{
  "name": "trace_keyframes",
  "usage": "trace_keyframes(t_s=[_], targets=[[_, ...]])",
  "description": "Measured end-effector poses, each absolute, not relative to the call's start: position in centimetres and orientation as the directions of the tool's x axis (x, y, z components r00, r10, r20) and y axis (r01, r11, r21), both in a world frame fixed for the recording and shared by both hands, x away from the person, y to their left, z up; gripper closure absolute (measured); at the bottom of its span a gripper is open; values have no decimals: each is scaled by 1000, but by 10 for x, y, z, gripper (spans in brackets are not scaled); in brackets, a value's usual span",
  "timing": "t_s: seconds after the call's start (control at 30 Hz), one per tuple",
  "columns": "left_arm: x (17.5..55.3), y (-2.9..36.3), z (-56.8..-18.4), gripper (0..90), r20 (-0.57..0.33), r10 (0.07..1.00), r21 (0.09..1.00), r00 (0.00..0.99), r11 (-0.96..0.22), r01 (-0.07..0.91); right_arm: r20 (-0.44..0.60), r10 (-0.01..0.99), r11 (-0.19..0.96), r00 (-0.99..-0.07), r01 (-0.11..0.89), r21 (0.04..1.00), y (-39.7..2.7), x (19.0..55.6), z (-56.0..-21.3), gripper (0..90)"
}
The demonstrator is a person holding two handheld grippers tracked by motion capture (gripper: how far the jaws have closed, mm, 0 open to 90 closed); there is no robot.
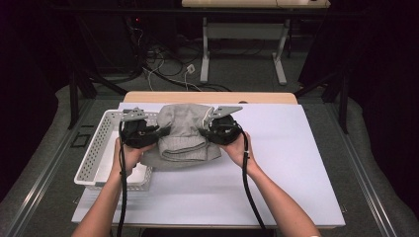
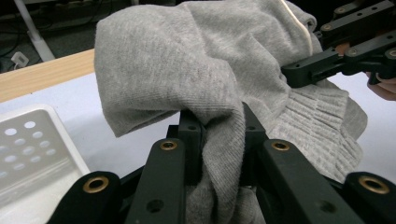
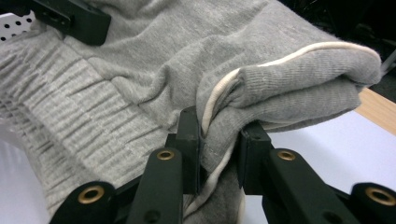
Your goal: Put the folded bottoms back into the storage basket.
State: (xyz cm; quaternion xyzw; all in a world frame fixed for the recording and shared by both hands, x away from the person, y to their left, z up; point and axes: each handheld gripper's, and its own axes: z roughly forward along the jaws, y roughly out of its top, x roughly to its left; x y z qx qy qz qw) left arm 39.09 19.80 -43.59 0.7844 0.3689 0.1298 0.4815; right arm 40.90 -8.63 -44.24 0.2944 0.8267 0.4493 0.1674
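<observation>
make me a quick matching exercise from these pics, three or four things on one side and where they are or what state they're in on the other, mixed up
Things:
1. grey knitted garment
2. white perforated basket
3. left gripper
4. pale sheet

Places or states:
a. covers the tabletop
b. held up between the two grippers
c. stands at the left edge of the table
d. shut on a fold of grey cloth

Pairs: 1-b, 2-c, 3-d, 4-a
</observation>
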Motion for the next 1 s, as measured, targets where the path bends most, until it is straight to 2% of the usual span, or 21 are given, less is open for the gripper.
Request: trace_keyframes(t_s=[1.0], targets=[[383,235,-427,775,-147,756,853,638,-230,469,-2,609,405,-793,309,860,-49,408,-434,738]])
